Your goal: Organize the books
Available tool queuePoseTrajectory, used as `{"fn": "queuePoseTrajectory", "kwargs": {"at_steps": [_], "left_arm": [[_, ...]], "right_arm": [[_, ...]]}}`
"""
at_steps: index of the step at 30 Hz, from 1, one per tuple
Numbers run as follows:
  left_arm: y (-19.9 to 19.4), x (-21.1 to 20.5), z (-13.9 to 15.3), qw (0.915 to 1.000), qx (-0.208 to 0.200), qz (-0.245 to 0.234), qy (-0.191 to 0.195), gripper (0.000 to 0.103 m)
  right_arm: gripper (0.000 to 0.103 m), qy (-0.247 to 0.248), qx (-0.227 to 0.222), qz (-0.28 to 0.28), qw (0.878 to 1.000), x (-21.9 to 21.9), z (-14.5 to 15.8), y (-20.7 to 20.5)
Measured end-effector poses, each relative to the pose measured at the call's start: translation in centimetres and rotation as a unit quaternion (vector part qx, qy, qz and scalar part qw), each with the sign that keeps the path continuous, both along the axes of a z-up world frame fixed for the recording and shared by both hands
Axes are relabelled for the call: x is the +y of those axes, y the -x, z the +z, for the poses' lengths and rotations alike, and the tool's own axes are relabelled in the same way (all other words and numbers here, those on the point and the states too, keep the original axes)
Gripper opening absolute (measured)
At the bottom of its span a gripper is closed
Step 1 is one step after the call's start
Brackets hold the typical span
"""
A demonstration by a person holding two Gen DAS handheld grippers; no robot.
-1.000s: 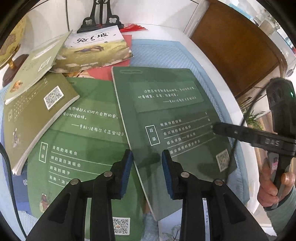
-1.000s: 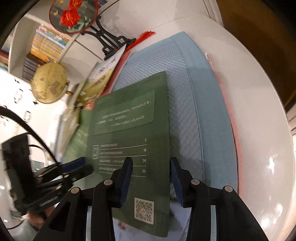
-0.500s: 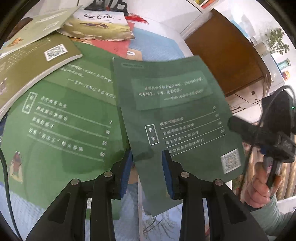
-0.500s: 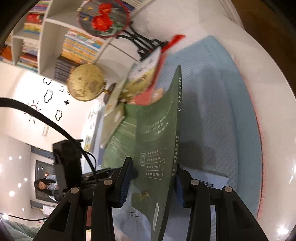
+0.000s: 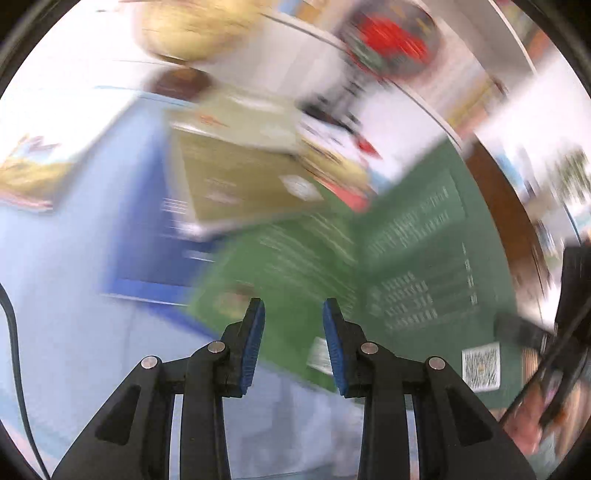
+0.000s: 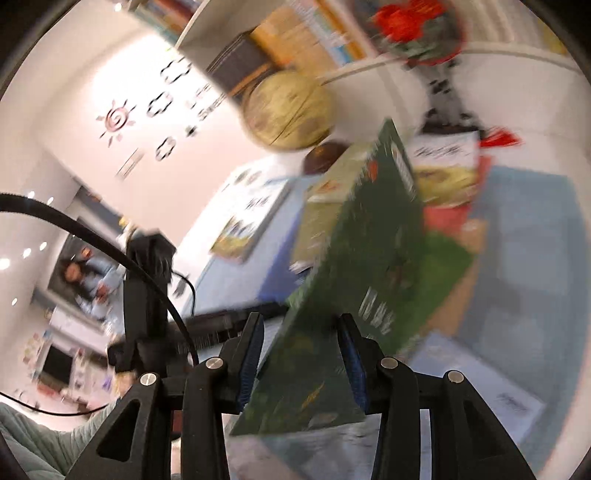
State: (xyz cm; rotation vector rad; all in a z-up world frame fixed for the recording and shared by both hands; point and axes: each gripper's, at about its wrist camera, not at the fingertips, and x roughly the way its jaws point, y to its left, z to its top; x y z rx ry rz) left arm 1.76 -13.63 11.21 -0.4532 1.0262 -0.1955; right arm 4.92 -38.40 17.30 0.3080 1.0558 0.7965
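1. Left wrist view, badly blurred: our left gripper point(image 5: 293, 341) has its blue pads standing apart with nothing pinched between them. Beyond the tips lies a bright green book point(image 5: 291, 258) flat on the light blue mat point(image 5: 92, 206). A dark green book point(image 5: 436, 258) stands tilted to the right of it, white text and a code label on its cover. An olive book point(image 5: 240, 184) overlaps the bright green one at the far end. At the right edge we see the right gripper point(image 5: 532, 332) reaching the dark green book's edge.

2. Right wrist view: our right gripper point(image 6: 301, 354) pinches the dark green book point(image 6: 362, 266), raised off the mat and tilted edge-up between the pads. Behind it sit a globe point(image 6: 288, 110) and a bookshelf point(image 6: 295, 33). The left gripper point(image 6: 207, 325) shows at the left.
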Motion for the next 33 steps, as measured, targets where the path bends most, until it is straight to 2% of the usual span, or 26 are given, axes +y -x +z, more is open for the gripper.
{"fn": "queuePoseTrajectory", "kwargs": {"at_steps": [3,5,7,9,11,13,16,19,21,24,26,27,28,31,33], "left_arm": [[1.3,4.4,-0.5,0.9985,0.006,0.053,0.014,0.029],[2.1,6.3,-1.1,0.9972,0.013,0.069,0.024,0.029],[2.4,6.5,-1.8,0.9973,0.022,0.065,0.025,0.029],[2.0,5.7,-2.4,0.998,0.029,0.053,0.02,0.029],[1.9,4.8,-3.1,0.9983,0.035,0.04,0.024,0.029],[1.9,4.5,-3.7,0.9983,0.041,0.031,0.027,0.029],[2.1,4.0,-4.4,0.9983,0.047,0.032,0.01,0.029],[1.7,3.8,-4.7,0.9973,0.05,0.048,-0.022,0.029],[1.3,4.2,-5.1,0.9955,0.051,0.069,-0.038,0.029],[0.4,5.2,-5.9,0.9941,0.06,0.087,-0.025,0.029],[-0.3,5.5,-7.0,0.9934,0.083,0.079,0.005,0.029],[-0.5,5.5,-7.5,0.9931,0.089,0.07,0.03,0.029],[-0.5,5.4,-7.5,0.993,0.089,0.067,0.039,0.029],[-0.1,4.6,-7.5,0.9938,0.093,0.046,0.042,0.03],[0.3,3.8,-7.3,0.9944,0.096,0.033,0.032,0.03]], "right_arm": [[0.042,-0.001,0.016,0.029,0.999,2.1,-1.3,1.0],[0.048,0.004,0.03,0.041,0.999,2.9,-2.4,1.6],[0.056,0.007,0.041,0.041,0.998,3.0,-3.3,1.9],[0.058,0.011,0.053,0.042,0.998,3.1,-4.3,1.9],[0.058,0.043,0.054,0.029,0.997,3.4,-5.2,1.9],[0.058,0.053,0.062,0.024,0.996,3.2,-6.2,1.8],[0.058,0.078,0.074,-0.008,0.994,2.1,-7.4,1.6],[0.057,0.1,0.079,-0.041,0.991,1.0,-8.4,1.1],[0.045,0.113,0.091,-0.056,0.988,0.5,-9.5,0.6],[0.039,0.11,0.113,-0.056,0.986,0.6,-11.1,0.3],[0.039,0.111,0.122,-0.053,0.985,1.2,-11.9,0.3],[0.039,0.11,0.127,-0.05,0.985,1.3,-12.3,0.6],[0.039,0.108,0.131,-0.046,0.984,1.7,-12.6,0.7],[0.039,0.102,0.146,-0.03,0.984,2.8,-13.4,1.4],[0.041,0.114,0.137,-0.025,0.984,3.3,-13.3,1.9]]}}
